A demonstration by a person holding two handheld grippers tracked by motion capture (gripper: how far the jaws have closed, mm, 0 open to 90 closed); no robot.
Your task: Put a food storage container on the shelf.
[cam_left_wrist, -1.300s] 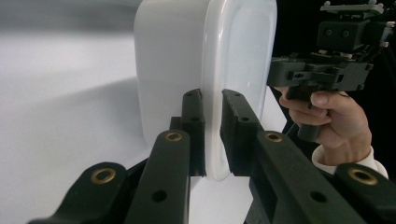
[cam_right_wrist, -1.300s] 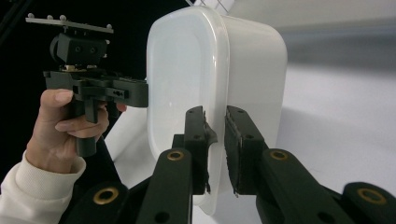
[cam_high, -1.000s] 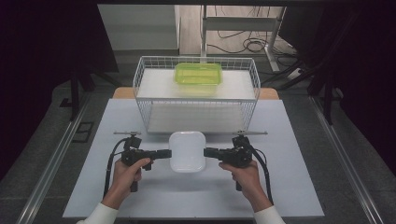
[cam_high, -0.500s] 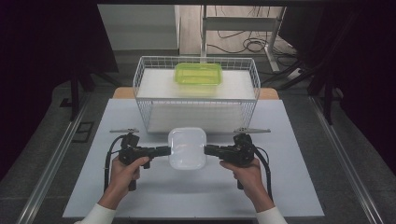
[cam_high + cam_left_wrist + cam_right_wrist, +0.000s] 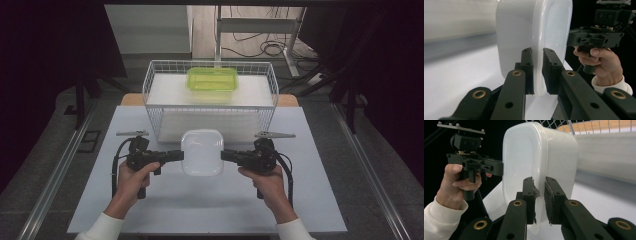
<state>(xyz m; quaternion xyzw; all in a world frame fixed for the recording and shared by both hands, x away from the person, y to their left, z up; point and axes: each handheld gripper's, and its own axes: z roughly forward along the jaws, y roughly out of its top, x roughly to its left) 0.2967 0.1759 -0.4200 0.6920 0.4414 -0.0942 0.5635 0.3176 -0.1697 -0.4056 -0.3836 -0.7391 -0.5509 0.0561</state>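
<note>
In the high view, a white lidded container (image 5: 202, 152) sits between the two hands, in front of a white wire basket (image 5: 155, 117) at the back of the desk (image 5: 200, 210). The left hand-held gripper (image 5: 176, 155) clamps the container's left edge and the right hand-held gripper (image 5: 226, 155) clamps its right edge. A green container (image 5: 212, 79) lies in the basket, well apart from the white one.

In the left gripper view, the left hand-held gripper's (image 5: 537, 72) two black jaws press from either side on the container's (image 5: 516, 35) rim. Beyond it, the other hand (image 5: 600, 60) holds its gripper at the far edge.

In the right gripper view, the right hand-held gripper (image 5: 539, 200) likewise pinches the rim of the container (image 5: 559, 157), with the basket's wire (image 5: 584, 126) behind. The left hand (image 5: 456, 185) grips its tool on the opposite side.
</note>
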